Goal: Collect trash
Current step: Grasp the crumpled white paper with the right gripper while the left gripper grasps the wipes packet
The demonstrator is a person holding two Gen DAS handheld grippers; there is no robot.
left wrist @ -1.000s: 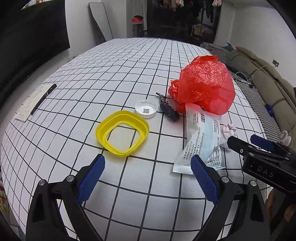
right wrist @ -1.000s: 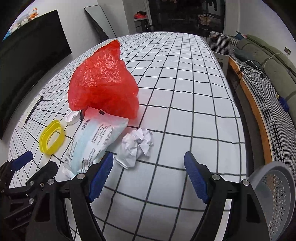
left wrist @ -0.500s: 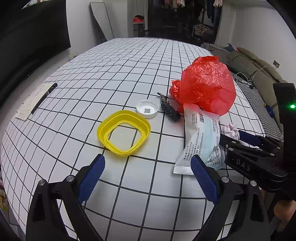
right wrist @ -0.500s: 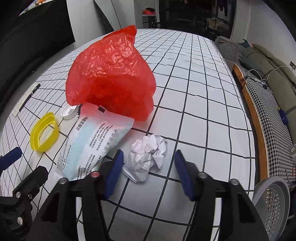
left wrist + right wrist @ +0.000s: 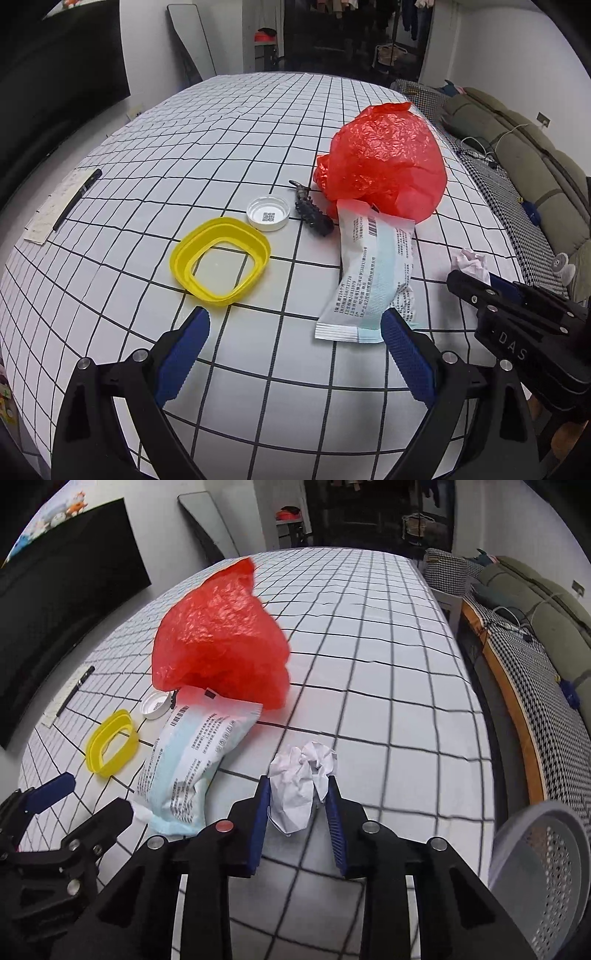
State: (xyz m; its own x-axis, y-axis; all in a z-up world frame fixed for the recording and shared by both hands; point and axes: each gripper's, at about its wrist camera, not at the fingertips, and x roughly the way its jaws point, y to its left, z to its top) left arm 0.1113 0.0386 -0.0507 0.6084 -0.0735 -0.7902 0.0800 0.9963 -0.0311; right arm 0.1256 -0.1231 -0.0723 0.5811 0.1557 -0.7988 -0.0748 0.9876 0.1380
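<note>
"DAS" on the right gripper [image 5: 480,284]; unreadable print on the wrapper [image 5: 373,273].

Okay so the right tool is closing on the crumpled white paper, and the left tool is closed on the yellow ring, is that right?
Not quite. The left tool is open and holds nothing; the yellow ring lies untouched on the table ahead of it, as the left wrist view shows. The right tool has indeed been closing on the crumpled white paper.

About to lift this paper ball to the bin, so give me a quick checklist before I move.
1. Paper ball between the right gripper pads, which have just been closing: ok.
2. Grip firm enough to lift: cannot tell.
3. Wrapper outside the jaws: ok.
4. Left gripper open, holding nothing: ok.
5. Bin in view at lower right: ok.
6. Red bag apart from the ball: ok.
</note>
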